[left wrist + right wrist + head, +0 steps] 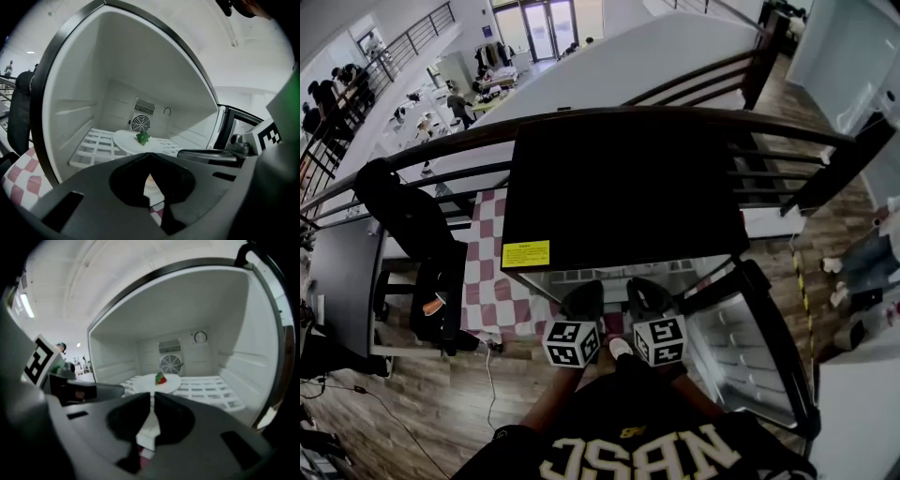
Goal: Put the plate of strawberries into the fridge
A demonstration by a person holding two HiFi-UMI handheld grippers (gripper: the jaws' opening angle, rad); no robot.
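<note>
Plate (127,140) of strawberries rests inside the fridge (623,187), on the white wire shelf (91,146), in front of the round fan grille (139,123) in the fridge's back wall. One strawberry (142,137) shows on the plate, green leaves toward the left gripper view and red flesh in the right gripper view. Neither gripper touches the plate. Left of the fridge, a black chair (412,225) stands beside a red-and-white checkered mat (492,281). A yellow label (526,253) sits on the fridge's top, at its front left corner. In front of the fridge opening, the left gripper (581,302) is aimed into the compartment; its jaws are fully together with nothing between them. Just to its right, the right gripper (647,296) is also aimed into the compartment; its jaws are drawn in to a thin slit, and nothing is clamped. Each gripper's marker cube faces the head camera. At the fridge's right side, the door (750,347) stands swung open, its white inner lining facing up.
</note>
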